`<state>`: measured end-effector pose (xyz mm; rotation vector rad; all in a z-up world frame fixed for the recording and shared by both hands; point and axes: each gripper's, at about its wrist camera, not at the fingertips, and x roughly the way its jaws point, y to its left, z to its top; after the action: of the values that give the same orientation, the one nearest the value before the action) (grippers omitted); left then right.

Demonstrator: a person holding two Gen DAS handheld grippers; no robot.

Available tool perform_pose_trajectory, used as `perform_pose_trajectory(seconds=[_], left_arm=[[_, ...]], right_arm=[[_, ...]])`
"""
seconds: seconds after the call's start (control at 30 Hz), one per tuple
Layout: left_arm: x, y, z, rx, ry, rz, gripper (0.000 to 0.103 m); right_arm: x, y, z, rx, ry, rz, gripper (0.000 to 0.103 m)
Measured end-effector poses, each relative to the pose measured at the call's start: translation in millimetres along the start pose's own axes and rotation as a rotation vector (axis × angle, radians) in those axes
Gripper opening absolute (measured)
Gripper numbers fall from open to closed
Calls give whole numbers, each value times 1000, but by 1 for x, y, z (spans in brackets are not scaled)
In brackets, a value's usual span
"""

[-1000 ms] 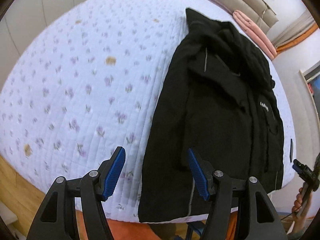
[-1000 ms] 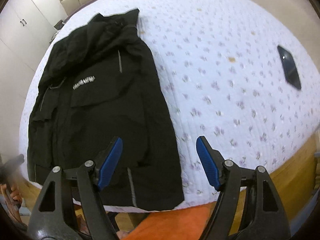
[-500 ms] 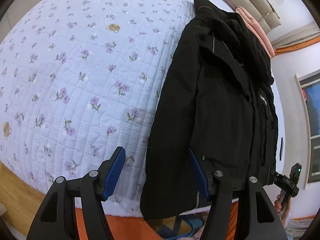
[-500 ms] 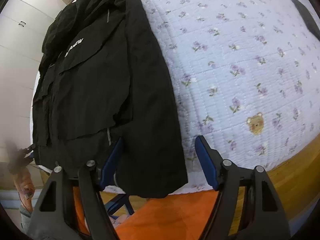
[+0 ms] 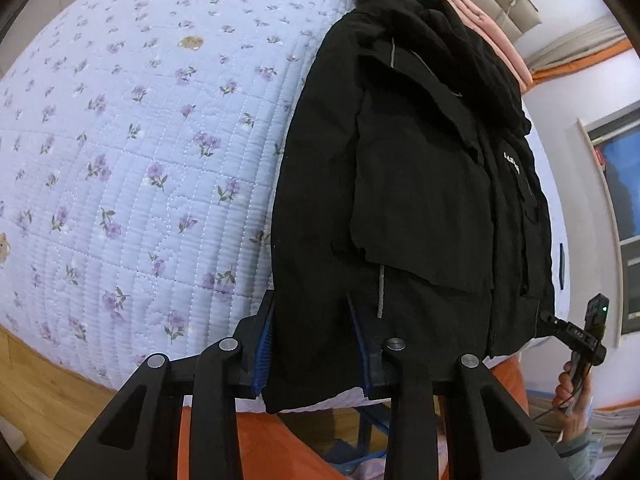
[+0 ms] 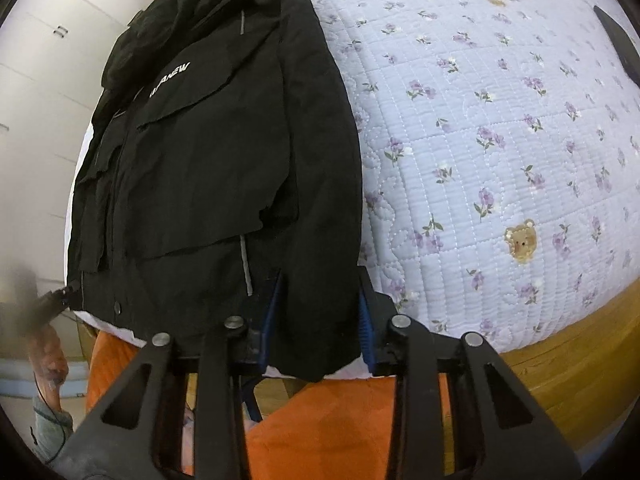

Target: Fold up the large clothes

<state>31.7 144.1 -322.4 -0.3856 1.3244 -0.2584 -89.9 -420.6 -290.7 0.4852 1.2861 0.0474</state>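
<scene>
A large black jacket (image 5: 420, 184) lies flat on a floral quilted bed, its hem at the near edge. It also shows in the right wrist view (image 6: 224, 152) with white lettering on the chest. My left gripper (image 5: 312, 344) is open, its blue-padded fingers (image 5: 265, 350) on either side of the hem corner. My right gripper (image 6: 320, 320) is open in the same way, straddling the other hem corner, with the cloth between the fingers (image 6: 366, 332).
The bed quilt (image 5: 140, 180) spreads wide beside the jacket, over a wooden frame (image 6: 568, 344). An orange surface (image 6: 340, 432) lies below the bed edge. A dark phone (image 6: 618, 44) lies on the quilt. Pink pillows (image 5: 492, 32) sit at the bed's head.
Both grippers have moved forward and down to the near edge. The jacket's hem corners now sit between the fingers, which have narrowed around the cloth.
</scene>
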Motion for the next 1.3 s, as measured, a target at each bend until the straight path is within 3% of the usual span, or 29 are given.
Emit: perform_pose_trajectory(seconds=[0.13, 0.27, 0.3, 0.33, 0.4, 0.53, 0.7, 0.93, 1.17, 1.3], left_arm=[[6, 0, 1, -19, 21, 1, 41], [8, -6, -1, 1, 12, 27, 42], [7, -9, -1, 9, 8, 34, 42], [7, -10, -1, 17, 5, 43, 31], [2, -11, -1, 32, -7, 53, 12], [-30, -20, 5, 8, -85, -24, 9], [-81, -42, 30, 25, -202, -95, 9], [-114, -80, 101, 83, -321, -136, 9], [-111, -90, 199, 91, -354, -166, 10], [-93, -103, 274, 73, -358, -169, 10]], right_arm=[[7, -2, 1, 20, 25, 13, 47], [12, 9, -2, -24, 26, 2, 47], [11, 10, -4, -29, 20, -5, 42], [10, 12, -5, -38, 15, -9, 29], [7, 20, -4, -58, 5, 0, 17], [-13, 37, 0, -105, -42, -28, 10], [-63, 59, 13, -153, -127, 6, 8], [-106, 83, 67, -158, -223, 56, 8], [-114, 85, 159, -91, -262, 128, 8], [-112, 83, 222, -75, -269, 143, 8]])
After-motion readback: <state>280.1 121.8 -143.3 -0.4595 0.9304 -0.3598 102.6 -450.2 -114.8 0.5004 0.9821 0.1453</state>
